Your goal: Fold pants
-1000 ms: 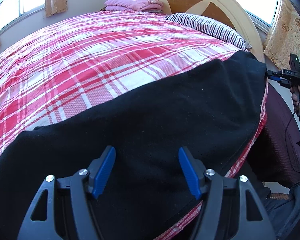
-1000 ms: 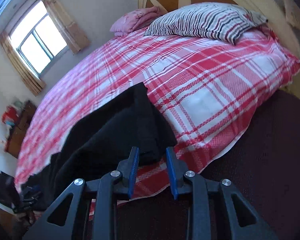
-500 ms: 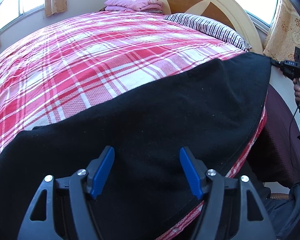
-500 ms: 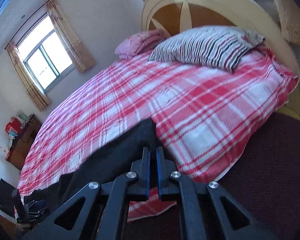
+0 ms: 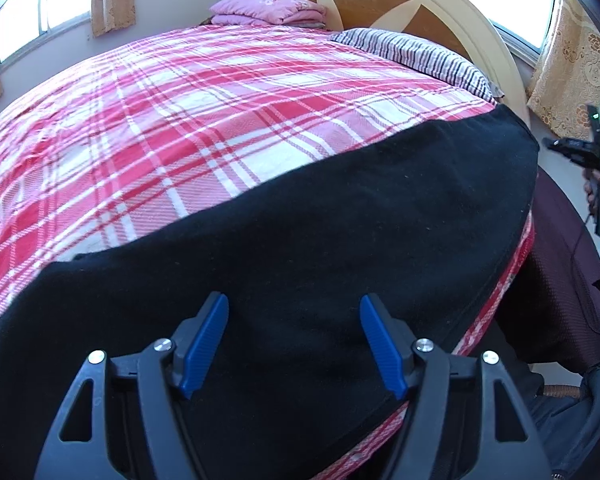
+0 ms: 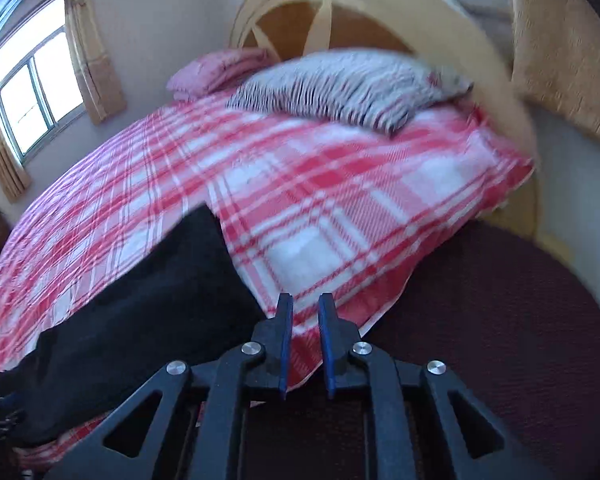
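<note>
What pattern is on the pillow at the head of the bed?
The pillow has dark and white stripes, sharpest in the left wrist view.

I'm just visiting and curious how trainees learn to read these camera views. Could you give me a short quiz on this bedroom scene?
1. True or false: the black pants lie on top of the striped pillow.
2. What sits at the head of the bed beside the striped pillow? A) folded pink bedding B) a stack of books C) a lamp
3. One word: are the jaws of the left gripper open or shut?

Key
1. False: the pants are spread on the red plaid sheet along the bed's near edge, well apart from the pillow.
2. A
3. Open, with the pants below and nothing pinched.
</note>
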`<state>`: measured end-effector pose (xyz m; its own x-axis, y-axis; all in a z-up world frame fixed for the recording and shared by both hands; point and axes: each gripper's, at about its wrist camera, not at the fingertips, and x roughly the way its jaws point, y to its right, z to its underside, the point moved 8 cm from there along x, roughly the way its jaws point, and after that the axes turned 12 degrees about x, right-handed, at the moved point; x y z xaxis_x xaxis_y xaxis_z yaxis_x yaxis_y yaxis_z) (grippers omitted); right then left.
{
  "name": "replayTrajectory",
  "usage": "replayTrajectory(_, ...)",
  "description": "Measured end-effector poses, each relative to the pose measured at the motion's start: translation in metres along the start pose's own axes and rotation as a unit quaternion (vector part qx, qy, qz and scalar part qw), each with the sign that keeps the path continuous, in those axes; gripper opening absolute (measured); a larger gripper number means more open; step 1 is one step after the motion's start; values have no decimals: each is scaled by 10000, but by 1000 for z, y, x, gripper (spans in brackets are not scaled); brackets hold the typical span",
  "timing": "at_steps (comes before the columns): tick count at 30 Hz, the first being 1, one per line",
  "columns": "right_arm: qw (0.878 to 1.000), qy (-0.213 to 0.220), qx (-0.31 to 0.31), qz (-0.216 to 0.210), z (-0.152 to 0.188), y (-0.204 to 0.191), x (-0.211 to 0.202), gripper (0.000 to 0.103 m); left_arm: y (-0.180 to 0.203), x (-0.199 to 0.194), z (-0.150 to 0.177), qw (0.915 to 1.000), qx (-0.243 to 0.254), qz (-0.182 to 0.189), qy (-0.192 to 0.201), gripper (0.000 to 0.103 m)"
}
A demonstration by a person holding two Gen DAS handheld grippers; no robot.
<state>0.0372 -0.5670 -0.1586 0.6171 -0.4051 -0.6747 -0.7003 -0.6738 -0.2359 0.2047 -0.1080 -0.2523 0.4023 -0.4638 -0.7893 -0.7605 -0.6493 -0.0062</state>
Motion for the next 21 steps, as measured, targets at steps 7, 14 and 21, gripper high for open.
replayTrajectory(7,9789,-714,-1263,-1436,50,-115,-3,26,-37,-22,22,9984,-344,-442,-37,71)
replayTrajectory(14,9113,-1830,-2620,-2597,155,-257,-1,26,-105,-90,80,9858,-609,-1559,-115,71)
replayTrajectory(21,8357,-2699,-3295,-3466,226,-387,-34,26,-175,-114,150,9613,-1222,-2415,-507,71)
